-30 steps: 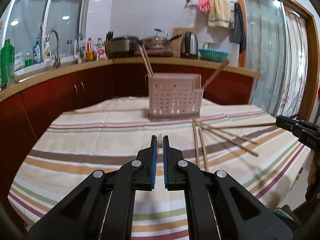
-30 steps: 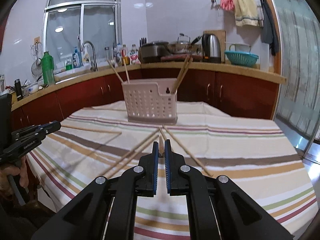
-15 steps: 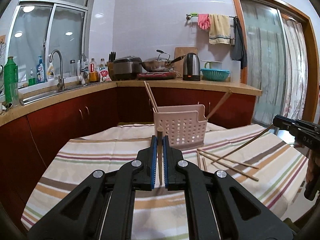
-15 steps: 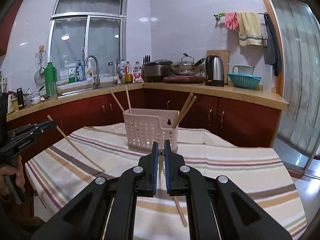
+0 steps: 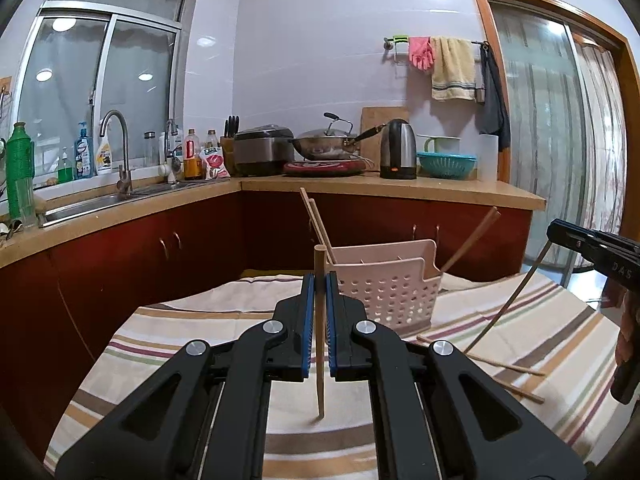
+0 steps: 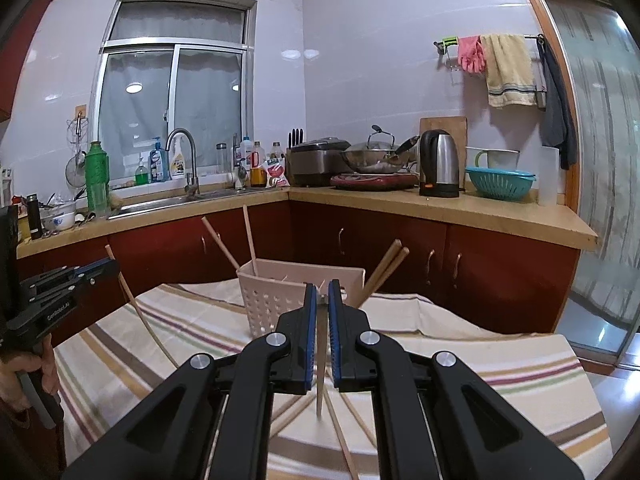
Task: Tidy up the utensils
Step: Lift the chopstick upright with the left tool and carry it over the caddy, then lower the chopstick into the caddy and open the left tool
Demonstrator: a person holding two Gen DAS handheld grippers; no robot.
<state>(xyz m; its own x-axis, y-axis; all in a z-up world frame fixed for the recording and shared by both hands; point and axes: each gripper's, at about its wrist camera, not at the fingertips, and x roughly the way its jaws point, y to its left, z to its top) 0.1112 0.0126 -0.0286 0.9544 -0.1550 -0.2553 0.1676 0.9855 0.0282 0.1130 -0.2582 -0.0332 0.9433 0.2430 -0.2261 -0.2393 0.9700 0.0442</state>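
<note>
Striped cloth covers the counter (image 5: pixel 168 344) in the middle of a kitchen, with red cabinets and a sink run behind it. Near the far edge of the cloth stands a pink perforated utensil basket (image 5: pixel 390 294), already holding several chopsticks that lean out over its rim.

The left tool (image 5: pixel 320 312) is pinched narrow on one chopstick (image 5: pixel 319 360), which hangs close to upright, its lower tip just above the cloth and its top poking above the jaws. The right tool (image 6: pixel 322 320) is likewise clamped on a chopstick of its own (image 6: pixel 320 376), thin end down. Each tool shows in the other's view, off to the side, its stick slanting down toward the cloth. More loose chopsticks (image 6: pixel 340 432) lie crossed on the cloth below the right tool.

The step in hand looks like carrying: both sticks are off the counter but not yet over the basket. Next, each tool probably needs to go forward and high enough for the lower tip to clear the basket's front wall, then lower the stick into a compartment before letting go. Which compartment is free I cannot tell.

Room is open on both sides of the basket, and the two tools are well apart. The leaning sticks at the basket's ends crowd the rim, so coming in near the middle seems safer. The basket sits near the far edge, so a push against it could slide it off.
</note>
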